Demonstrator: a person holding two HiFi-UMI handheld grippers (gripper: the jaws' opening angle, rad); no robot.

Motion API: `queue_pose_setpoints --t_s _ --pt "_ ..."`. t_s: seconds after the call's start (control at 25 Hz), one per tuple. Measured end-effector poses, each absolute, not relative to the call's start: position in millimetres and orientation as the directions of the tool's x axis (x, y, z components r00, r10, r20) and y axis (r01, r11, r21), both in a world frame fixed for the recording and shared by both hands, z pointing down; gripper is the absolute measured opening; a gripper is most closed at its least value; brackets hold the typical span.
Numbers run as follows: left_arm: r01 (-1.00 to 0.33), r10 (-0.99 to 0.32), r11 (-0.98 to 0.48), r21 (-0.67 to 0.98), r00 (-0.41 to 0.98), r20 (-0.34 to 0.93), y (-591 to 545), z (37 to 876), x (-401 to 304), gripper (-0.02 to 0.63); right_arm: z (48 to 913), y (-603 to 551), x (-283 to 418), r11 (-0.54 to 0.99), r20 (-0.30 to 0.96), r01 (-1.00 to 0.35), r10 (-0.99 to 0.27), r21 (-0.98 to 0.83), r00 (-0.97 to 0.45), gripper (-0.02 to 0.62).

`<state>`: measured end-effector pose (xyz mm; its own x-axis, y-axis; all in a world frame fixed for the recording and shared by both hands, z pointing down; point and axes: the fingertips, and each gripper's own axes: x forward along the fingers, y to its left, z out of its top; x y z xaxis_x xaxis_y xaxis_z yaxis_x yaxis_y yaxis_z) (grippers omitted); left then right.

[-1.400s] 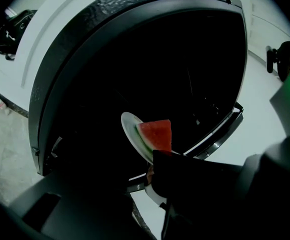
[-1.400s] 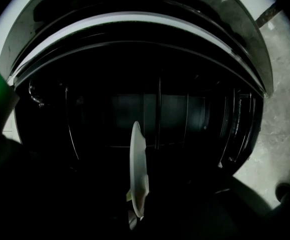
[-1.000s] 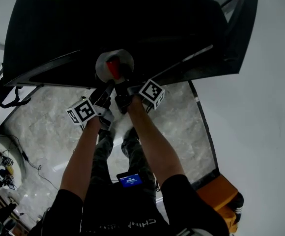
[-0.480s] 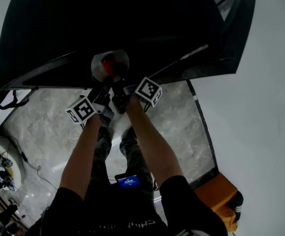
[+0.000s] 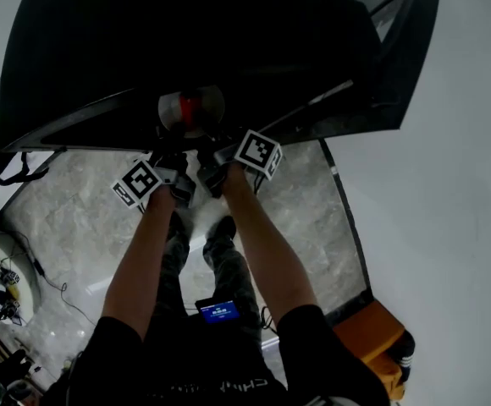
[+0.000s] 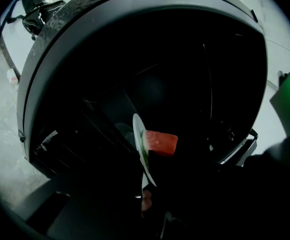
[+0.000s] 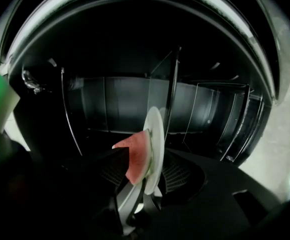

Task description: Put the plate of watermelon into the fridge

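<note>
Right gripper: jaws just been opening, now apart either side of near rim of white round plate, not pinching it.
Left gripper: jaws just been closing, partway shut, seemingly clamped on plate rim; view dark.
Plate carries red watermelon wedge, sits at mouth of black fridge.
Likely handover, right to left; placing not finished.

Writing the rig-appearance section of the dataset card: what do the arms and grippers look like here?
Left gripper and right gripper: dark bodies, each carrying a white cube with black square markers, one on the left, one on the right. Forearms bare; black short sleeves. No cables visible on them.
</note>
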<state>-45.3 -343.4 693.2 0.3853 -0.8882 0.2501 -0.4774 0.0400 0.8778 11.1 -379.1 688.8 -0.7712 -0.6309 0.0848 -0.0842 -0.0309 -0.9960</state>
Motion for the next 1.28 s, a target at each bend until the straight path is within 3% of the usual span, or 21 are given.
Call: queue_pose_setpoints --t_s 0.2,0.44,0.64,0.88,1.08,1.28 --pt "-0.378 -0.913 0.026 0.926 0.367 0.176 -354 687 -44 0.052 691 -374 14 -0.038 0.103 -0.100 -0.605 -0.994 -0.790 0.187" --pt "-0.397 -0.919 0.079 0.915 0.327 0.221 -357 693 -52 0.048 693 -362 19 0.000 0.172 -0.212 -0.585 -0.977 -0.793 0.184" --pt "-0.424 -0.917 0.091 0.901 0.317 0.241 -359 696 -56 0.048 699 -346 25 0.182 0.306 -0.463 -0.539 -0.867 -0.785 0.025" --pt "-0.417 -0.916 0.104 0.903 0.313 0.250 -360 696 -54 0.048 699 -324 -4 0.429 0.388 -0.545 -0.402 -0.721 -0.830 0.015" --pt "-0.445 -0.893 0.086 0.892 0.363 0.267 -357 697 -47 0.052 707 -327 -11 0.432 0.419 -0.567 -0.394 -0.701 -0.818 0.015" --pt "-0.472 -0.864 0.044 0.880 0.425 0.271 -353 695 -42 0.104 707 -331 -12 0.422 0.422 -0.577 -0.408 -0.699 -0.809 0.014"
